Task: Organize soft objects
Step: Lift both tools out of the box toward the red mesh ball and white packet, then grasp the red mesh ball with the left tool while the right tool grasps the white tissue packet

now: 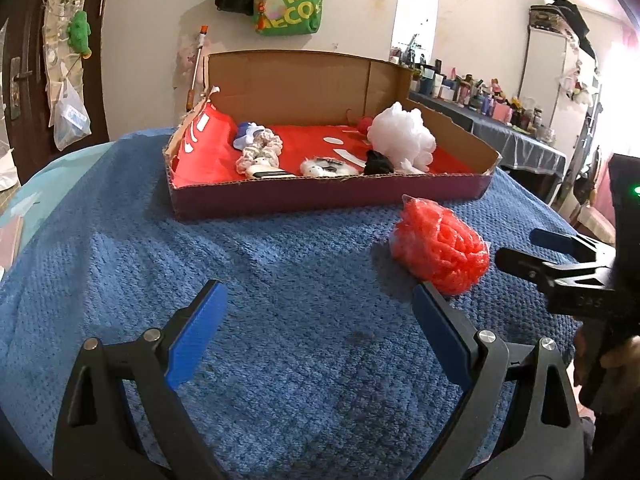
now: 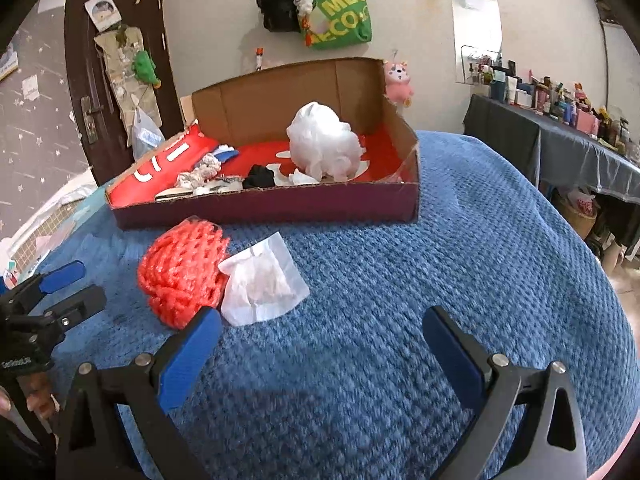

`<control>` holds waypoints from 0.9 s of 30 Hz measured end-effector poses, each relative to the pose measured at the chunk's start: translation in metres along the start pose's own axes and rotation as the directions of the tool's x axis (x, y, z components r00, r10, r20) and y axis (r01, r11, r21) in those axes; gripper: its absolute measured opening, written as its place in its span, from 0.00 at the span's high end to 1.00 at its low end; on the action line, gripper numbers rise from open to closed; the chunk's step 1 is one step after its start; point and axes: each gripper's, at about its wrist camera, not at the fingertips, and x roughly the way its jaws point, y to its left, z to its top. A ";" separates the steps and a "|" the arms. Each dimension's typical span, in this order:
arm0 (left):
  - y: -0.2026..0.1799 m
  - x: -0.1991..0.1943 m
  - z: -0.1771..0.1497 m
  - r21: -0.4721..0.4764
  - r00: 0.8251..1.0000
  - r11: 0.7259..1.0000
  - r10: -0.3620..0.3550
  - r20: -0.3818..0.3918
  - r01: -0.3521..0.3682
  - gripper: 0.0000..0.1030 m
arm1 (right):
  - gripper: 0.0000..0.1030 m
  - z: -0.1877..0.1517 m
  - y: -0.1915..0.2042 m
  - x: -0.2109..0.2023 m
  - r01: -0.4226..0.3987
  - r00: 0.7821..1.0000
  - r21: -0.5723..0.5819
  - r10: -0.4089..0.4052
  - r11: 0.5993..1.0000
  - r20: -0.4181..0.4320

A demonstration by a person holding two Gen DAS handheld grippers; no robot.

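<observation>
A red foam net ball in a clear bag lies on the blue towel in front of a shallow cardboard box. The box holds a white plastic bundle, a black soft item, crocheted scrunchies and a small white plush. My left gripper is open and empty, just left of and nearer than the red ball; it also shows in the right wrist view. My right gripper is open and empty, right of the ball; it shows in the left wrist view.
A dark door with hanging items is at the left. A green bag and black bag hang on the wall behind the box. A cluttered table with bottles stands at the right. The towel surface drops off at its edges.
</observation>
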 end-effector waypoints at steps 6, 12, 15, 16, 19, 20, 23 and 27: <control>0.013 -0.003 0.006 -0.016 1.000 1.000 0.015 0.007 -0.015 0.08 | 0.00 0.018 0.018 0.028 0.004 0.994 -0.074 -0.012 0.997 -0.105; 0.024 -0.002 0.013 -0.030 0.999 0.999 0.032 0.006 -0.032 0.08 | 0.00 0.041 0.052 0.031 -0.200 0.976 -0.114 0.189 0.973 -0.105; 0.023 -0.001 0.019 -0.020 1.000 0.999 0.026 0.005 -0.026 0.08 | 0.00 0.047 0.055 0.028 -0.169 0.984 -0.134 0.160 0.976 -0.079; 0.022 0.000 0.020 -0.018 1.000 1.000 0.022 0.004 -0.022 0.08 | 0.00 0.047 0.052 0.029 -0.144 0.988 -0.136 0.134 0.980 -0.078; 0.014 0.007 0.029 -0.004 1.000 1.000 -0.006 -0.011 0.006 0.08 | 0.00 0.043 0.038 0.034 -0.133 0.986 -0.094 0.123 0.987 -0.109; 0.011 0.010 0.032 0.000 1.000 1.000 -0.012 -0.014 0.012 0.08 | 0.00 0.042 0.033 0.036 -0.133 0.985 -0.080 0.123 0.988 -0.120; 0.002 0.021 0.041 0.010 0.999 1.000 -0.026 -0.030 0.026 0.08 | 0.00 0.036 0.016 0.038 -0.129 0.982 -0.046 0.121 0.991 -0.148; -0.008 0.047 0.046 0.024 0.994 0.999 -0.031 -0.106 0.034 0.08 | 0.00 0.032 0.004 0.039 -0.154 0.974 -0.024 0.147 0.988 -0.171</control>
